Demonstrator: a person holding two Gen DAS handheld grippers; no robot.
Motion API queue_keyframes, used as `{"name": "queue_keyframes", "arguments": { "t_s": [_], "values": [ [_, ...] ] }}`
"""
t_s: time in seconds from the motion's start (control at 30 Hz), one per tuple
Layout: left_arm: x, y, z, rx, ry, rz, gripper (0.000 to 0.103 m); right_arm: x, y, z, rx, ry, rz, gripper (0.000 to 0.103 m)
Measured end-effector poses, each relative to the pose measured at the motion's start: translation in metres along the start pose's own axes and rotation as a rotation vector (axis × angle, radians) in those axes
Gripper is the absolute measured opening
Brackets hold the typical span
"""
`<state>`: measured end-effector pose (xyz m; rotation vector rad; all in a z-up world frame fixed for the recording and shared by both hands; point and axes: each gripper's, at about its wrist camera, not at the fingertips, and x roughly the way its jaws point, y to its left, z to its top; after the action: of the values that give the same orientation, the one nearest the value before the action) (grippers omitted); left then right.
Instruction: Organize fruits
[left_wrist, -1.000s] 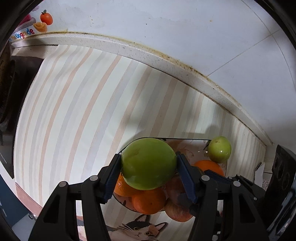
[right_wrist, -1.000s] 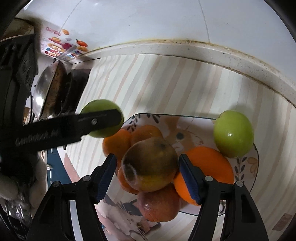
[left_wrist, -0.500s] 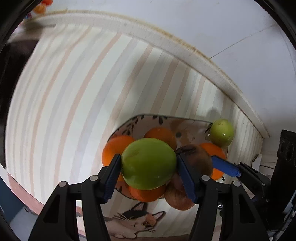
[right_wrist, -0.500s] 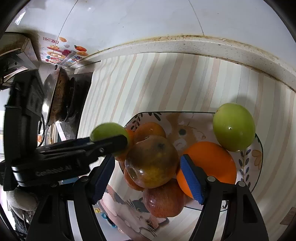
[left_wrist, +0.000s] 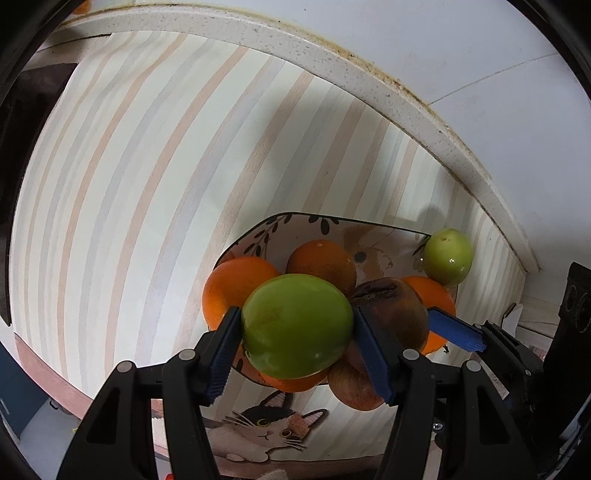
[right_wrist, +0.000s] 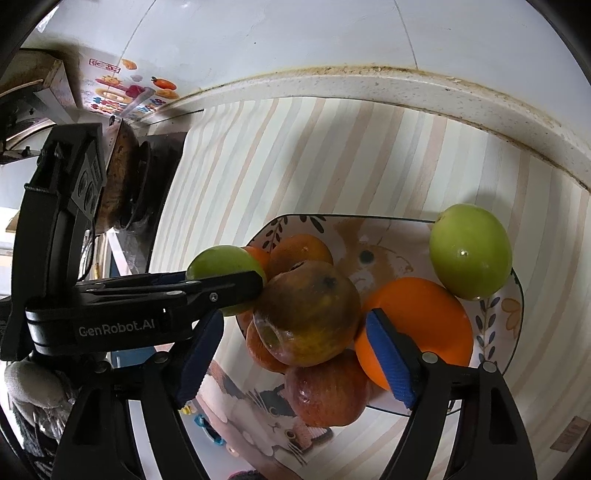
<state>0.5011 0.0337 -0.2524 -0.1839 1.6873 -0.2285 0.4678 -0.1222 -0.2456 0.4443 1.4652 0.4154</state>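
My left gripper (left_wrist: 297, 334) is shut on a green apple (left_wrist: 295, 326) and holds it over the near left side of a patterned plate (left_wrist: 295, 225). The plate holds several oranges (left_wrist: 321, 262), a brownish bruised apple (left_wrist: 391, 314), a red apple (right_wrist: 327, 387) and a second green apple (left_wrist: 447, 256) at its far right rim. My right gripper (right_wrist: 295, 358) is open; its jaws stand on either side of the bruised apple (right_wrist: 306, 314) with gaps on both sides. The left gripper and its green apple (right_wrist: 221, 262) show left of it.
The plate sits on a striped mat (left_wrist: 129, 177) with a cat picture (left_wrist: 258, 428) near the front. A stone counter ledge (left_wrist: 369, 85) and white tiled wall run behind. A dark stove with a pan (right_wrist: 122, 177) stands at the far left.
The left gripper with the green apple has come in over the plate's left side. The right gripper has opened off the bruised apple, which now rests on the pile.
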Motion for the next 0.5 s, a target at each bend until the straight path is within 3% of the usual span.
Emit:
{"name": "queue_keyframes", "arguments": {
  "t_s": [0.5],
  "values": [
    [-0.0027,0.0028,-0.0040,-0.045,0.020,-0.006,0.059,-0.0047,-0.0038,-0.0051,0.005,-0.001,0.018,0.084]
  ]
}}
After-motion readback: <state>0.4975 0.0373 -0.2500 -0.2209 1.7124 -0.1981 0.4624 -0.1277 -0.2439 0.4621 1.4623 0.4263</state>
